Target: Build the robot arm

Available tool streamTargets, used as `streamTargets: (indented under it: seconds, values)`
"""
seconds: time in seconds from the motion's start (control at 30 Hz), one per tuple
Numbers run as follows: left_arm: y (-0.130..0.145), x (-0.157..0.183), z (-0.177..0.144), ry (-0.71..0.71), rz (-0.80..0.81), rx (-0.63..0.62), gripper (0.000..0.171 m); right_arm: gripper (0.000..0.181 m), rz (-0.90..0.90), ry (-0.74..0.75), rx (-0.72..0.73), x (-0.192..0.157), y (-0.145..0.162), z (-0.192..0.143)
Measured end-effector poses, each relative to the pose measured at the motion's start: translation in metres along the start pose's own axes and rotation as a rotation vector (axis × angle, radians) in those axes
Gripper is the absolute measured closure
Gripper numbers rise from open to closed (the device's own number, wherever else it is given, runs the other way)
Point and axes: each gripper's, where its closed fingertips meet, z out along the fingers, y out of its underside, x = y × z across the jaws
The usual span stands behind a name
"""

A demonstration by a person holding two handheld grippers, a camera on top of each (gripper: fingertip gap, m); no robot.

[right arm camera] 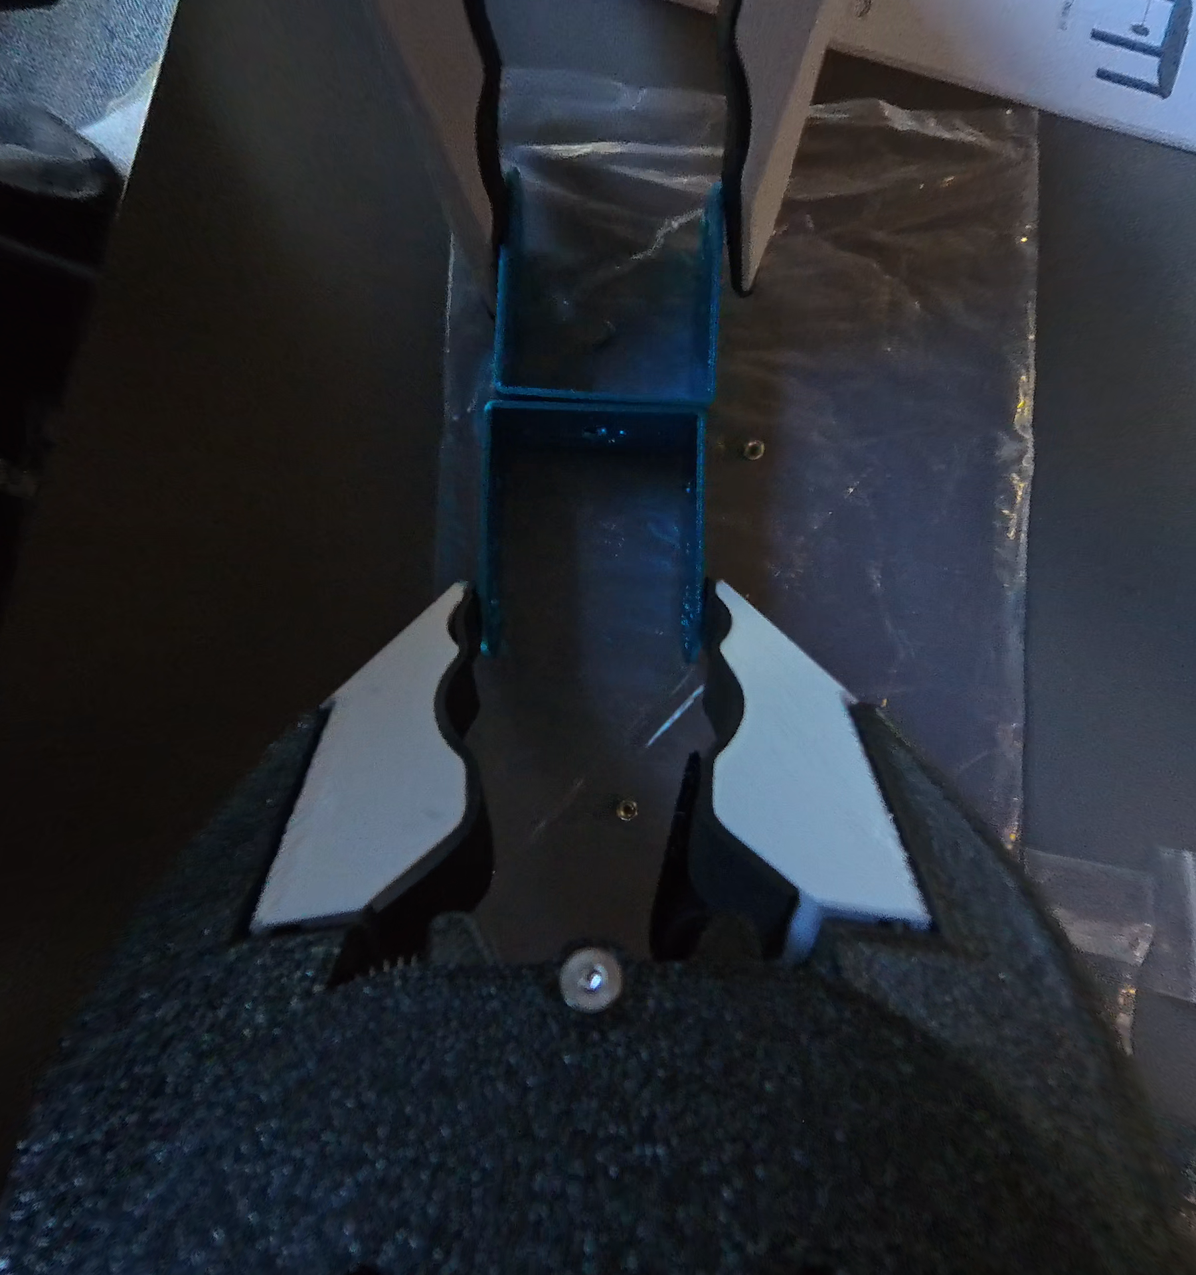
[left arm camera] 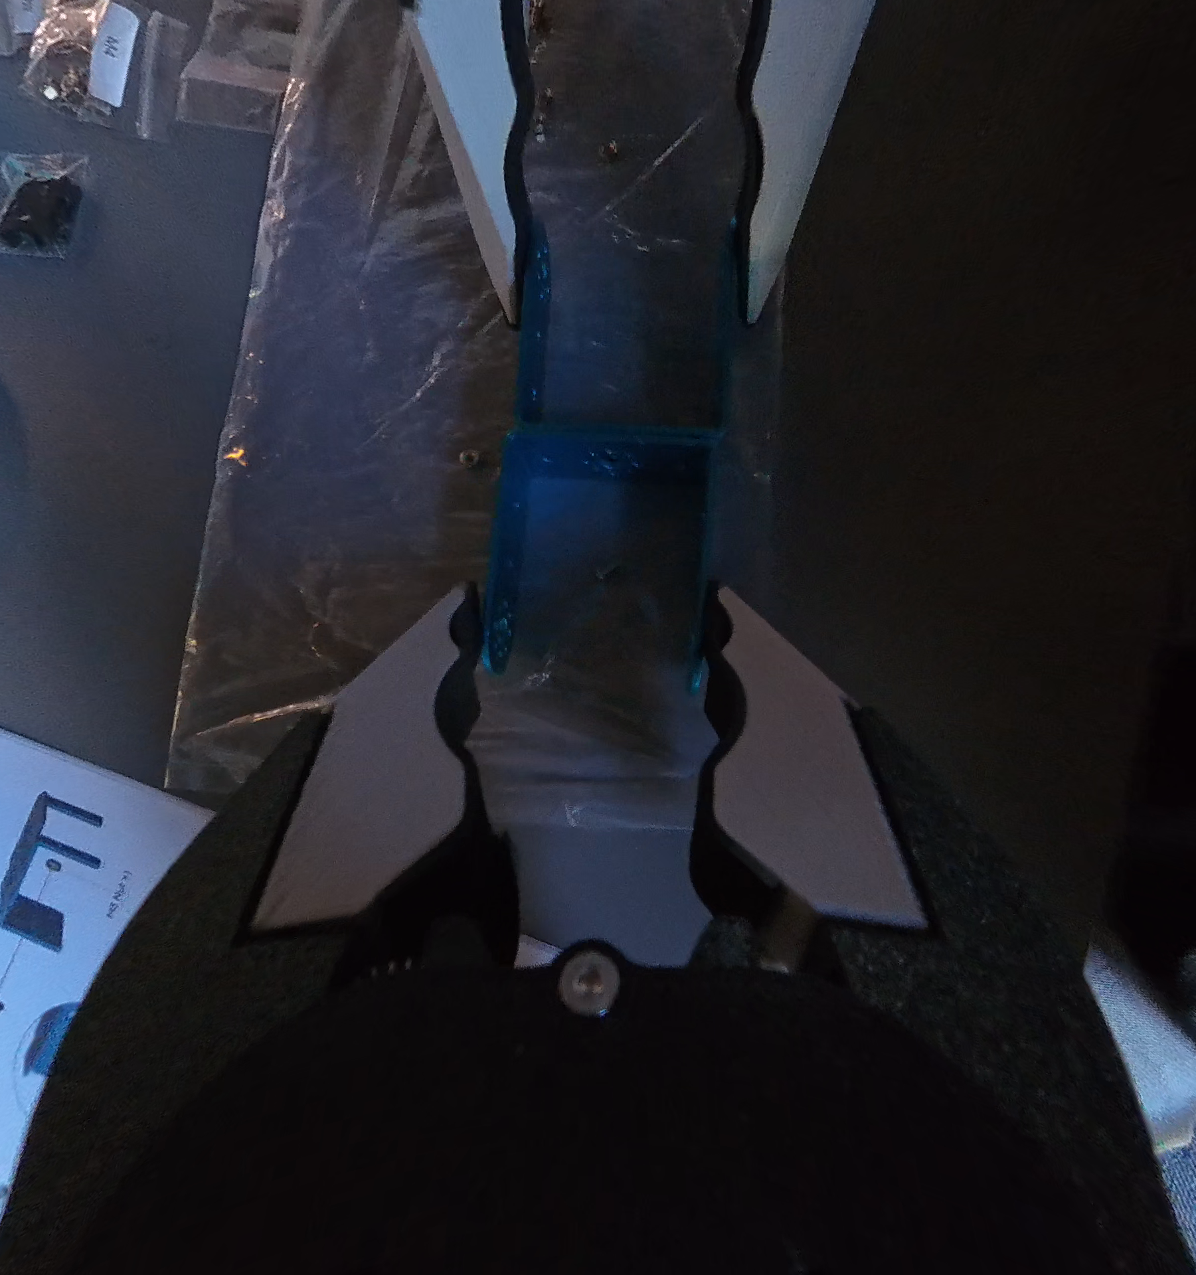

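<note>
1. Below, the left gripper (left arm camera: 591, 621) has its jaws clamped on the open end of a blue U-shaped metal bracket (left arm camera: 605, 524), one fingertip pressed to each side wall.
2. Opposite it, the right gripper (right arm camera: 591, 621) grips a second blue U-shaped metal bracket (right arm camera: 591, 510) the same way, its jaws closed on the two side walls.
3. Both brackets meet back to back, their closed ends touching, so the two grippers face each other along one line.
4. Under them lies a crinkled clear plastic sheet (left arm camera: 346, 428) on the dark bench (left arm camera: 119, 428).
5. A white printed instruction sheet (left arm camera: 43, 897) lies near the left gripper, and small clear plastic bags of hardware (left arm camera: 77, 62) lie farther off.
</note>
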Motion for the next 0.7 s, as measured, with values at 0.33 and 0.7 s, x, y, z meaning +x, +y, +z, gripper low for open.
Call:
streamTargets:
  seconds: [0.33,0.7]
  values:
    - [-0.014,-0.001,-0.025,-0.046,-0.091,0.143,0.099,0.119,0.056,-0.132,0.182,0.015,-0.027,-0.024]
    - [-0.010,0.000,-0.034,0.027,0.161,0.136,0.154,0.156,0.049,-0.078,0.184,0.045,-0.050,-0.015]
